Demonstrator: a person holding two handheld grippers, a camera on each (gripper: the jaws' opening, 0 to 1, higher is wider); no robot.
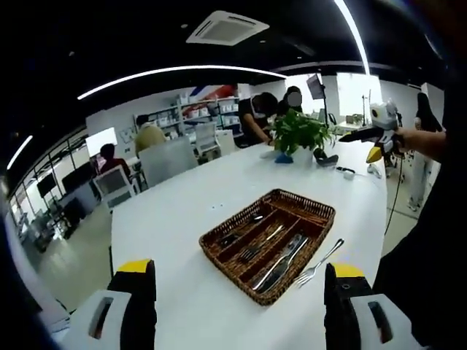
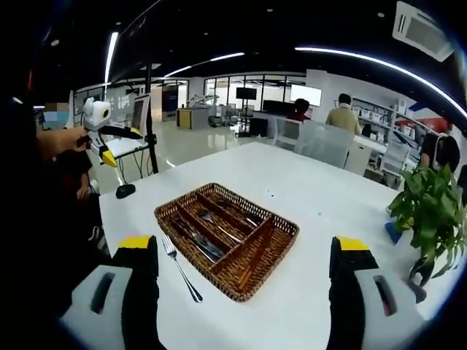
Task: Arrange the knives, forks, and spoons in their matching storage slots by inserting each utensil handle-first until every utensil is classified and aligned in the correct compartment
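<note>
A brown wicker cutlery tray [image 1: 219, 251] [image 2: 281, 251] with long compartments lies on the white table [image 1: 182, 211] [image 2: 321, 204]. Knives [image 1: 281, 264] [image 2: 197, 244], forks [image 1: 257, 246] and spoons [image 1: 244, 226] lie in its slots. One loose fork [image 1: 319, 262] [image 2: 180, 268] rests on the table beside the tray's near edge. My left gripper [image 1: 237, 306] stands open in front of the tray, nothing between its jaws. My right gripper [image 2: 244, 292] is likewise open short of the tray. Each also appears held up in a hand: the right gripper [image 1: 376, 135], the left gripper [image 2: 102, 135].
A potted green plant [image 1: 299, 135] [image 2: 430, 211] stands at the table's far end with a blue object [image 1: 283, 158] at its base. A small dark item [image 1: 346, 172] lies near it. Chairs [image 1: 168, 160] and several people sit at desks behind.
</note>
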